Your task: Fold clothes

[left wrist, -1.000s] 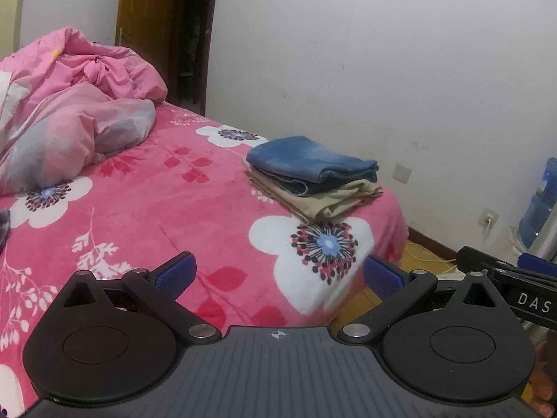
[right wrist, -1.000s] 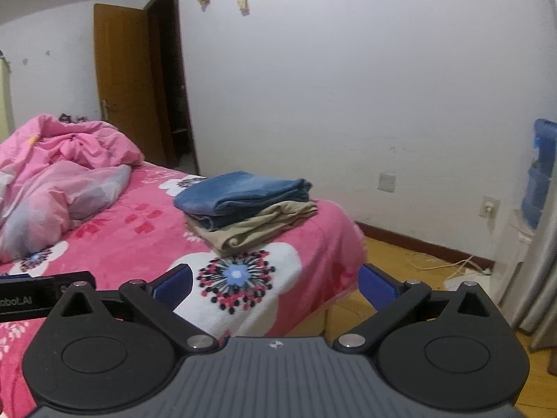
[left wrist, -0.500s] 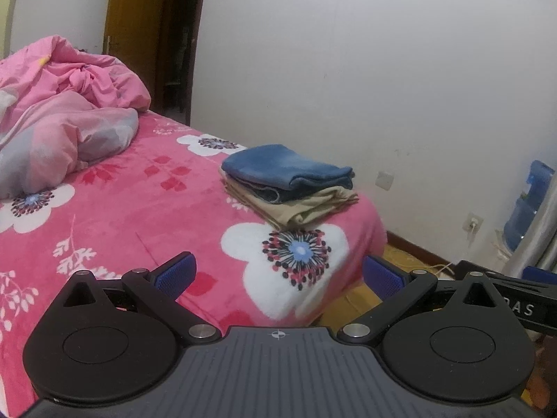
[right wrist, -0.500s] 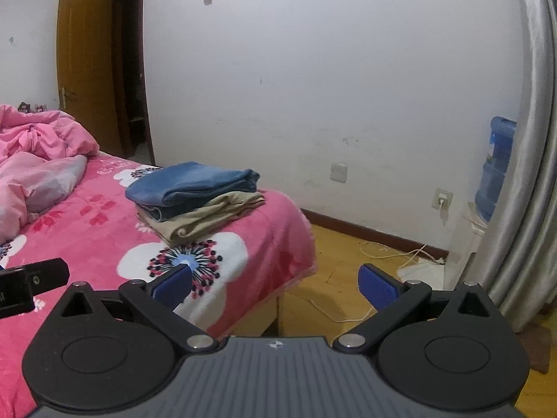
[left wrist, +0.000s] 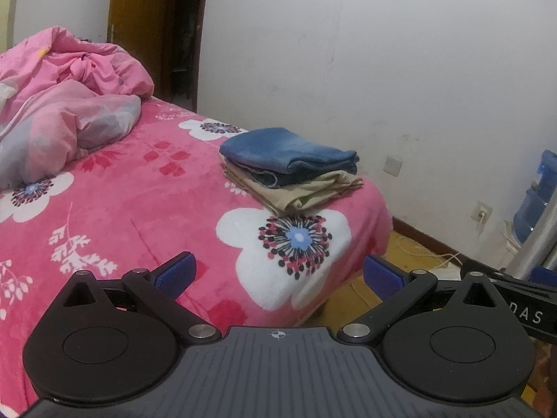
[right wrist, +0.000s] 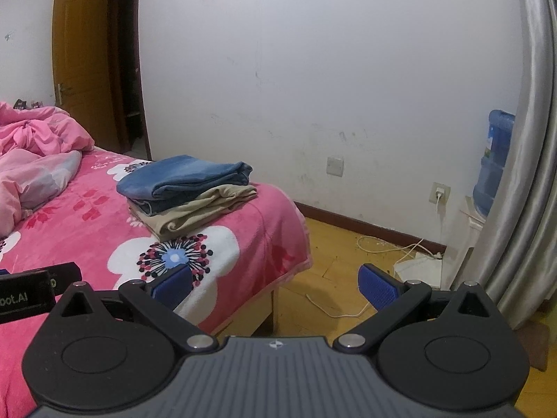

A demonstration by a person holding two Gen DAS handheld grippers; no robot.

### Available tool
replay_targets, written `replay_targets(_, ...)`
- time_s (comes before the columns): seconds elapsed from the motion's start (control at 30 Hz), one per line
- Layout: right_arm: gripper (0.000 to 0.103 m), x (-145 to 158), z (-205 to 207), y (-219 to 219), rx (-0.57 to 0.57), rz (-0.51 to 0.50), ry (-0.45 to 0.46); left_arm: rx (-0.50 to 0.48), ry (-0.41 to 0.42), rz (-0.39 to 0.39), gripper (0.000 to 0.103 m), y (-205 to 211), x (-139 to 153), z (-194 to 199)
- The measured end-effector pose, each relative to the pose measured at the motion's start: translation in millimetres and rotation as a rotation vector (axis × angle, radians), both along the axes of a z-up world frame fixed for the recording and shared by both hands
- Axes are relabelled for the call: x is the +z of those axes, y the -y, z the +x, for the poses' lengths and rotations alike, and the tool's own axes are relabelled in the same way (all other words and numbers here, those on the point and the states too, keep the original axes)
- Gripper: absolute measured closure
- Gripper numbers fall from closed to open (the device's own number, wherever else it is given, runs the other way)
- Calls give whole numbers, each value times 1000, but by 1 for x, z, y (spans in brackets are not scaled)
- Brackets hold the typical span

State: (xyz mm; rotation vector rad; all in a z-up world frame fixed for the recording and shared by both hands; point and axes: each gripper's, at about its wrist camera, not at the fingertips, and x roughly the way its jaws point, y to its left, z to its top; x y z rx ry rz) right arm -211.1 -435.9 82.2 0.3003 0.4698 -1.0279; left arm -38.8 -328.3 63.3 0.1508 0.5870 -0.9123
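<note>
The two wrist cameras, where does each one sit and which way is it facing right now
Left wrist view: sits on the left tongs, looks forward across the pink bed at the folded blue garment stacked on the folded beige garment; its own open blue fingers show, and the right tongs' body at the right edge.

Right wrist view: sits on the right tongs, faces the bed's corner, the floor and the white wall; its open fingers show, the left tongs' body at the left edge.

Shared: the same clothes stack, bed, crumpled pink duvet and water bottle.
</note>
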Motion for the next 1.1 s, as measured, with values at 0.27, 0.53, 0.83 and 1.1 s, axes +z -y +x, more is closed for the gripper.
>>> replay_targets(0.27,0,-2,-1,6,1,5,12,-10,54,17,0,6,0,-6)
replay_targets(0.53,0,-2,0,6,8,5,8,3,37,9,0,7,-1,-3)
replay_targets(0.83,0,-1,1,3,7,5,7,-16,51,-6,0,6,1,-7)
replay_targets(1.1,0,-2,3,-1,8,3,3,-18,39,-11,0,4,1,-5)
